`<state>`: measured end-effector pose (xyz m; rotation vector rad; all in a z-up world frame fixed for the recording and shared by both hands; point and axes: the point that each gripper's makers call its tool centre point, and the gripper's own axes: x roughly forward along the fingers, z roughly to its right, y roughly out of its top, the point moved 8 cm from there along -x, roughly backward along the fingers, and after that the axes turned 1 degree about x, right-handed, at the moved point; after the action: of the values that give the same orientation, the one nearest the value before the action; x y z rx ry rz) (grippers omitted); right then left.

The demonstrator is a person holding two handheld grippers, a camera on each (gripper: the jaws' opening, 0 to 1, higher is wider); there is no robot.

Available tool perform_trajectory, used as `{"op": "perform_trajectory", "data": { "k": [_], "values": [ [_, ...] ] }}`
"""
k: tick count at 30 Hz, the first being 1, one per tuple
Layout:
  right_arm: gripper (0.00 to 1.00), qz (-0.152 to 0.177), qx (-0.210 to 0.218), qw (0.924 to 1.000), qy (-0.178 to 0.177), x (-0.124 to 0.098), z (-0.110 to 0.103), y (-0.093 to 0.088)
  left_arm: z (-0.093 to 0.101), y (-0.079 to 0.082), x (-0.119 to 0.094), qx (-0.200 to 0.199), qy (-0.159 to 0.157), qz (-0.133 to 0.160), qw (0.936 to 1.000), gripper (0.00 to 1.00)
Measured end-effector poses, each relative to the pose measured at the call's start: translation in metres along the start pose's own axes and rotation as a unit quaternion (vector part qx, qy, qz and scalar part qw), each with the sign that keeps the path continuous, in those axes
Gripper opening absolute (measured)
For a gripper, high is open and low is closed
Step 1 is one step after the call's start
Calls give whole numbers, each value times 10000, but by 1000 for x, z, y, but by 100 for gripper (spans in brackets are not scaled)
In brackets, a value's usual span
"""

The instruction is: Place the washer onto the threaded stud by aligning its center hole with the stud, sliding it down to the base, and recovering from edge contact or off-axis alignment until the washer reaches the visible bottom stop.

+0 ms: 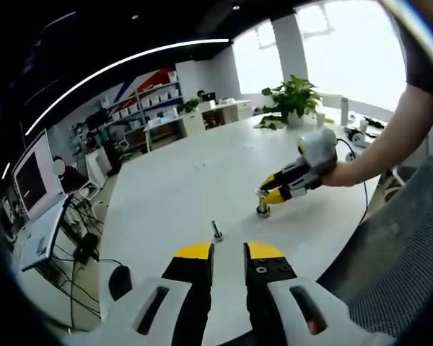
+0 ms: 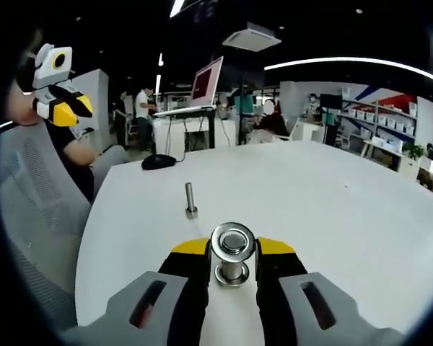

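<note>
White tabletop (image 2: 332, 216). Right tool (image 2: 231, 252) clenched on washer (image 2: 232, 241) atop stud (image 2: 232, 272); spare stud (image 2: 191, 200) upright beyond. Left tool (image 1: 229, 254) released, raised above tabletop, near spare stud.

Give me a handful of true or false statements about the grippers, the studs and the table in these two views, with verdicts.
1. The right gripper has its jaws on either side of a metal stud assembly standing on the white table. True.
2. The left gripper is clamped on the small threaded stud. False: its jaws are open with nothing between them, and that stud stands free on the table ahead of them.
3. A potted plant sits at the far end of the table in the left gripper view. True.
4. The small stud lies flat on its side. False: it stands upright.
5. A black computer mouse rests near the table's edge. True.
</note>
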<state>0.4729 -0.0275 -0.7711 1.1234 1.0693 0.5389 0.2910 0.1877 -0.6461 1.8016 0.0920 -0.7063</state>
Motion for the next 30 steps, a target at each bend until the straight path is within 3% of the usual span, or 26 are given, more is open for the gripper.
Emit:
{"op": "perform_trajectory", "data": {
  "k": [6,16,22,30],
  "values": [
    [25,-231,54,9997,-6,3,1,-4,0,0,0,-22,8,-2,10000,15],
    [30,-50,29,10000,-32,-6,1,0,0,0,0,-23,6,20,10000,15],
    [30,404,384,9978,-349,-26,6,15,0,1,0,-73,-22,64,10000,15],
    [30,706,506,9942,-639,-57,3,34,-3,3,-2,-238,-17,184,9995,16]
  ]
}}
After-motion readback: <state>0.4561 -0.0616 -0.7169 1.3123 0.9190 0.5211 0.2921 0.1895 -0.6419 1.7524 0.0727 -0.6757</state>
